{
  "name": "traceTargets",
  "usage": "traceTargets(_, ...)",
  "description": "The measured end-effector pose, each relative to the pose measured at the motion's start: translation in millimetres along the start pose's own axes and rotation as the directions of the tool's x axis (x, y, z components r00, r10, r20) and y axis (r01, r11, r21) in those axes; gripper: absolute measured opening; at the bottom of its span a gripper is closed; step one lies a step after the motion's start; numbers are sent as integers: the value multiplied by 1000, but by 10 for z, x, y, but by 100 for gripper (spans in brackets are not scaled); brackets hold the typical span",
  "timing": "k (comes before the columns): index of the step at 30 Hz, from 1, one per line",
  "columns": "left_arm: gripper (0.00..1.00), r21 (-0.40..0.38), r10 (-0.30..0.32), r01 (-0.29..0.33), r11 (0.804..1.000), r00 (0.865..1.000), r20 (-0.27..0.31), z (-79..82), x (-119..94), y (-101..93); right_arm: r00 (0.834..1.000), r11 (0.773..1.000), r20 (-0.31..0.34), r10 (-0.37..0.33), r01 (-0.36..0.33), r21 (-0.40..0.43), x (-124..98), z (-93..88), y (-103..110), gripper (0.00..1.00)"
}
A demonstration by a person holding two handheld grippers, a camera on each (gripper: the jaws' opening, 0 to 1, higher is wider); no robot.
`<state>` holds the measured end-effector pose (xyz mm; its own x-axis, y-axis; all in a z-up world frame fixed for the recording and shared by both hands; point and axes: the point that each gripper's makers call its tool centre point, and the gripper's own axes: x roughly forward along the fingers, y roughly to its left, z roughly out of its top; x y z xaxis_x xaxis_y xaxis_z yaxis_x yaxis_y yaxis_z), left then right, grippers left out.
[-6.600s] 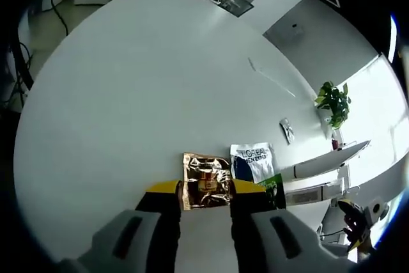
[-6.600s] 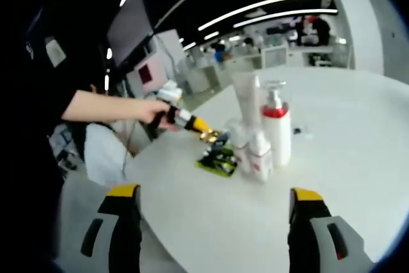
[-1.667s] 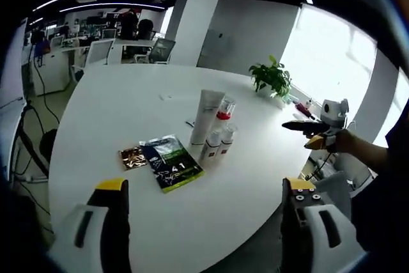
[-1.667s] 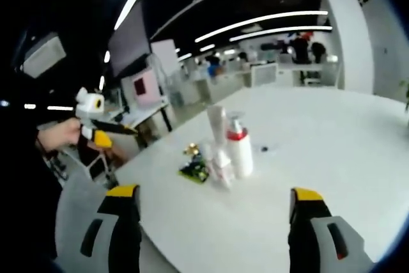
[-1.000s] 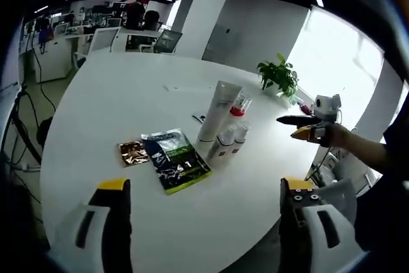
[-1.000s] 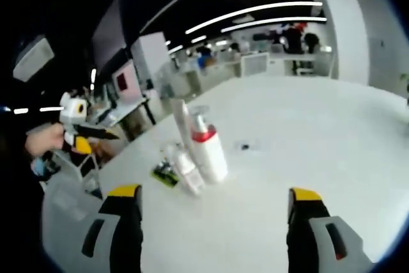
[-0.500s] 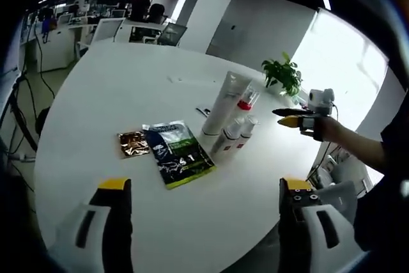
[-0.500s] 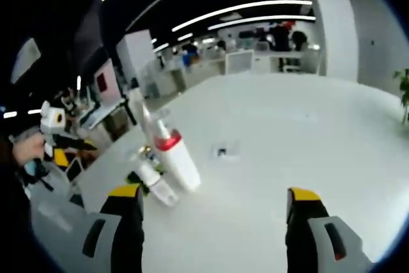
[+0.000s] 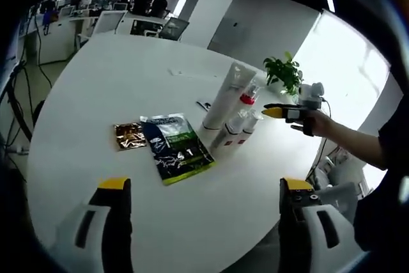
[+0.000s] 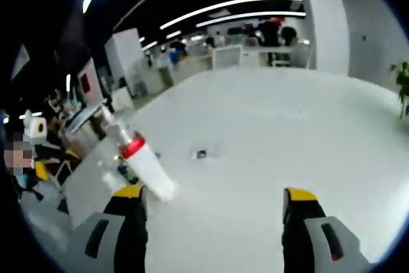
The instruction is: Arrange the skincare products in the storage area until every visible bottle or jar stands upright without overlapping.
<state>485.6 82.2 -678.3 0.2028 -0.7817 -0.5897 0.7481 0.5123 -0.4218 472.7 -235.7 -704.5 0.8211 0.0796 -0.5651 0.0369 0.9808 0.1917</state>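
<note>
On the white round table [image 9: 121,75] a tall white tube [image 9: 225,99] and a pump bottle with a red collar [image 9: 246,100] stand upright, with two small white bottles [image 9: 234,130] in front of them. A gold sachet [image 9: 130,135] and blue and green sachets [image 9: 176,148] lie flat to their left. My left gripper [image 9: 206,187] is open and empty, well back from the group. A hand holds my right gripper [image 9: 283,112] just right of the bottles. In the right gripper view my right gripper [image 10: 213,195] is open, and the red-collared pump bottle [image 10: 144,163] leans above its left jaw.
A potted plant [image 9: 285,72] stands at the table's far edge. A small dark item [image 10: 202,154] lies on the table [image 10: 268,132] beyond the bottles. Desks, chairs and a white pillar [image 9: 214,4] fill the office behind.
The right gripper has come closer to the bottles from the right. Its view has swung, so the pump bottle now sits low at the left. The products stand as before.
</note>
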Motion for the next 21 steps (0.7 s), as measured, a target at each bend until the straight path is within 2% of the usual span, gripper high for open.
traceTargets(6,90,-16,9,-9,1000,1000,-8,-50,4,61,1000,1000,-13,7,-7,3,205,48,-7,85)
traceTargets(15,91,-25,20,-21,999,999,-25,-108,18,147,999,999,-40,32,-32,-2,491,29,57,79)
traceTargets(21,91,-27,43,-43,999,999,-17,-72,-3,242,996,998,-62,60,-62,-29,709,40,98,75)
